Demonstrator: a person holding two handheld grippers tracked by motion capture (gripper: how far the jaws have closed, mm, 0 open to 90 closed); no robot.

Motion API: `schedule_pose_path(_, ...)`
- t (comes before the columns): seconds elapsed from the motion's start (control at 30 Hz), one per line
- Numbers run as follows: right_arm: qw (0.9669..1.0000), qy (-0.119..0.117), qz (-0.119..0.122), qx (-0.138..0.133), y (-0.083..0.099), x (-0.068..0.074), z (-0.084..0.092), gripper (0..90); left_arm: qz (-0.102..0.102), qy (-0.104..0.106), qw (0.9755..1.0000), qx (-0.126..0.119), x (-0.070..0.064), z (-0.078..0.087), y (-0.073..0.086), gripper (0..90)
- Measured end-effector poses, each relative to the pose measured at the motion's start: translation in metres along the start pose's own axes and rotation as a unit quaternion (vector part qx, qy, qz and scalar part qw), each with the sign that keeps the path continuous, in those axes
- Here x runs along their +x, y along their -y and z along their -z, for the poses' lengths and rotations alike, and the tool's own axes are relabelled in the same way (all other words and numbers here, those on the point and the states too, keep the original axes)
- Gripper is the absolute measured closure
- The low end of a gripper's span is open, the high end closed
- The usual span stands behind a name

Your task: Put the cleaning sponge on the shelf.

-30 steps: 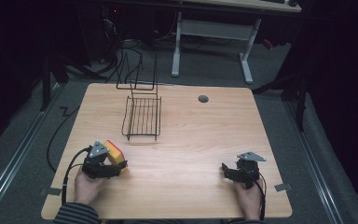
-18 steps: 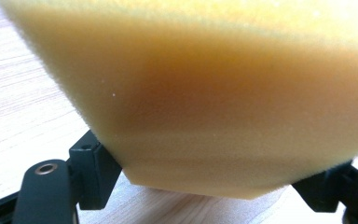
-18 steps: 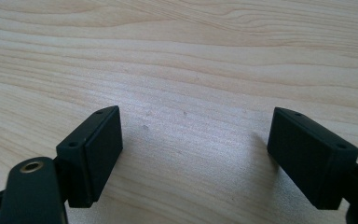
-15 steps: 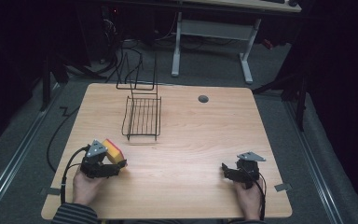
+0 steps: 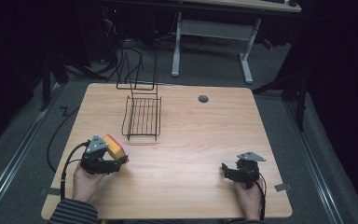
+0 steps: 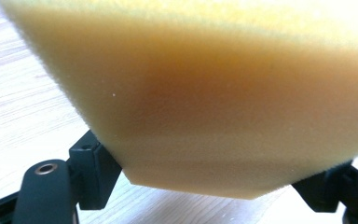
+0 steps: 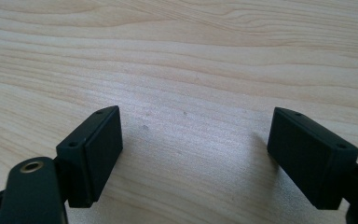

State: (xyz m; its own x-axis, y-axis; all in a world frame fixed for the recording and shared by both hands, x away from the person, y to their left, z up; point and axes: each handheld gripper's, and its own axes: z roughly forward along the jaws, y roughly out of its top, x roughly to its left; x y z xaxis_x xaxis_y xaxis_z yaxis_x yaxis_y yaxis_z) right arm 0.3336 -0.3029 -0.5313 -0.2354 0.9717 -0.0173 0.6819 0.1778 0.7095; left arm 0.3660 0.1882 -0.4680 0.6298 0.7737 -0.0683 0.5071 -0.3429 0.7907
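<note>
A yellow sponge (image 5: 113, 146) with a red-pink face sits between the jaws of my left gripper (image 5: 117, 161) at the table's front left. In the left gripper view the sponge (image 6: 223, 98) is pressed between both jaws, so the left gripper (image 6: 214, 186) is shut on it. My right gripper (image 5: 227, 171) rests low over the wood at the front right. In the right gripper view the right gripper (image 7: 193, 154) stands wide open over bare wood.
A black wire rack (image 5: 142, 116) lies flat on the wooden table (image 5: 205, 135), left of centre, with its upright part at the far edge. A round grey grommet (image 5: 203, 99) sits near the far edge. Cables and a desk frame lie on the floor beyond.
</note>
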Motion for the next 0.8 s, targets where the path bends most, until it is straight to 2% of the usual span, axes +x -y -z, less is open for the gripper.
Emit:
schedule_pose_path(0.53, 1.0, 0.0, 0.001, -0.002, 0.0, 0.0, 0.0, 18.1, -0.011, 0.005, 0.9999, -0.008, -0.003, -0.002, -0.022, 22.2)
schedule_pose_path(0.8, 1.0, 0.0, 0.001, 0.0, 0.0, 0.0, 0.0, 18.1, -0.026, 0.001, 0.9996, -0.014, -0.005, -0.002, -0.037, 22.2)
